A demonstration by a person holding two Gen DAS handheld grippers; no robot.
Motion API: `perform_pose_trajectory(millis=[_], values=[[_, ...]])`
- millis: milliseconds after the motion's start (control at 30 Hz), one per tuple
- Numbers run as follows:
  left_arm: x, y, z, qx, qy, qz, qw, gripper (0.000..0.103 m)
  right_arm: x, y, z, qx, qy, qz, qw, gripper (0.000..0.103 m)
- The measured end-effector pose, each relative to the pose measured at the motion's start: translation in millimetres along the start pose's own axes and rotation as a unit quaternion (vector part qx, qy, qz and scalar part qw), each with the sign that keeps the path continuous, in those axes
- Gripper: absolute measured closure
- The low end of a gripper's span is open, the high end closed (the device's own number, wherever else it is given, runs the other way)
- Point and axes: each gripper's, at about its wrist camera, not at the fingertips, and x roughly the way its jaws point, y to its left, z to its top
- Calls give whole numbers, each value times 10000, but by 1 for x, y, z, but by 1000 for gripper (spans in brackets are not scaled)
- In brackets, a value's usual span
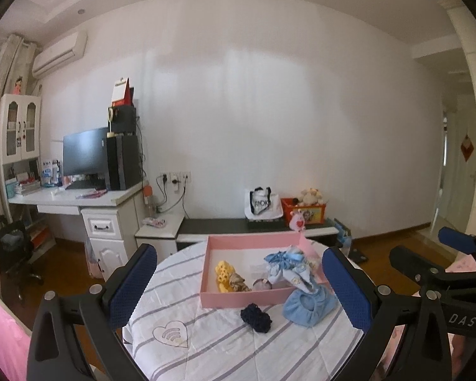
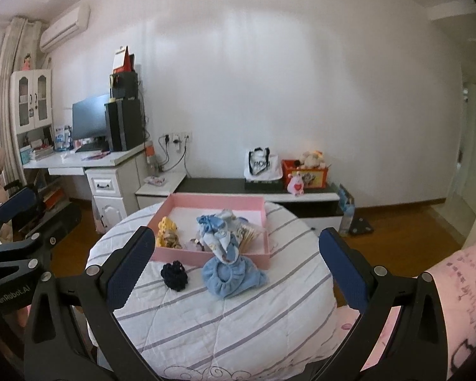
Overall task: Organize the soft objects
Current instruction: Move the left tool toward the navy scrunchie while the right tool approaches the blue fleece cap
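Blue-padded fingers (image 1: 133,285) wide apart, empty

A striped quilt (image 2: 225,327) carries a pink tray (image 2: 187,255), navy scrunchie (image 2: 174,275) and blue cloth (image 2: 231,277).

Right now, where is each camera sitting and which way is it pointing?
Left wrist: on the left gripper, looking forward over the striped round table at the pink tray; its own open jaws frame the view, and the right gripper shows at right.
Right wrist: on the right gripper, facing the same table from further right; own open jaws, with the left gripper at left.
Shared: tray, dark blue scrunchie, light blue cloth bundle, desk, white wall.
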Motion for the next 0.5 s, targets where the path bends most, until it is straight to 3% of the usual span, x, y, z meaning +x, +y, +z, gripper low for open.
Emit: perform_pose_trajectory(millis=[500], values=[[-14, -6, -10, -5, -347, 22, 9994, 0, -29, 6, 6, -134, -422, -152, 9989, 0]])
